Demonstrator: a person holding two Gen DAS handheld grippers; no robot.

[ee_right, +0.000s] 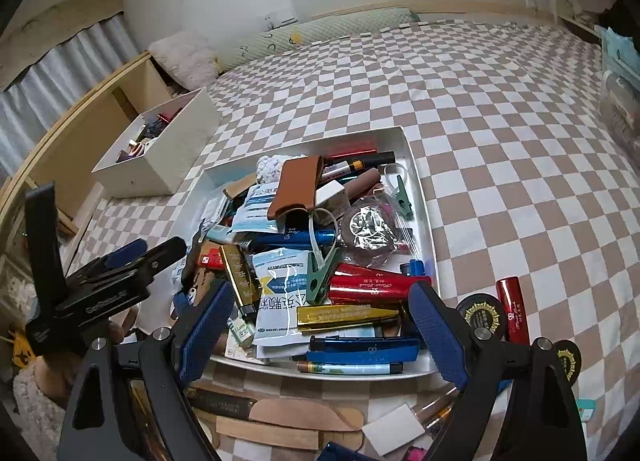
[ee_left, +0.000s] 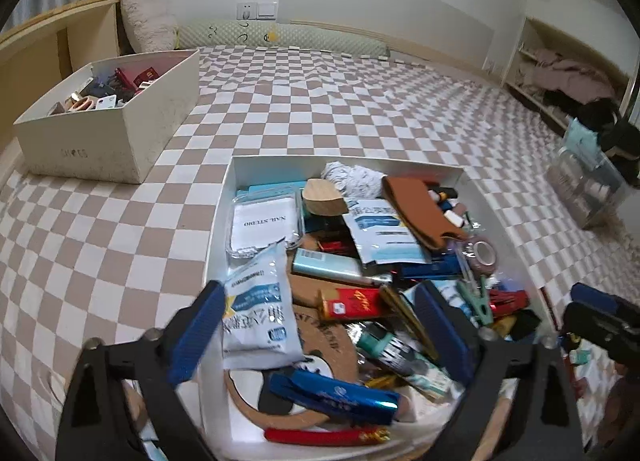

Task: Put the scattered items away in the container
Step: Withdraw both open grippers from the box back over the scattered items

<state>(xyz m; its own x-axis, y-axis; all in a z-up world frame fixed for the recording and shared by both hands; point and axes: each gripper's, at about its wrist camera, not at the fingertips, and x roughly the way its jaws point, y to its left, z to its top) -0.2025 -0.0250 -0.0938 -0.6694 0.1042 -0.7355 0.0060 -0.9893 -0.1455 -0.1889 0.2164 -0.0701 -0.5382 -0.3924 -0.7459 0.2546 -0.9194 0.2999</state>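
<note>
Container: the shallow white tray (ee_right: 416,165) on the checked bedspread, heaped full.
Left gripper (ee_left: 316,329): jaws spread wide over the tray, nothing between them.
Right gripper (ee_right: 320,325): jaws apart, empty, at the tray's near edge.
Next target: glossy red tube (ee_right: 514,307), outside the tray, just right of the right gripper, long axis pointing away.
Nearer hand: right, I'd judge.

The white tray (ee_right: 416,165) looks smooth and matt (plastic or card, hard to tell). Red tubes (ee_right: 372,287) and a gold bar (ee_right: 346,315) shine like glossy foil. The bedsheet (ee_right: 500,133) is soft checked cloth; flat sticks (ee_right: 272,435) look like bare wood.
</note>
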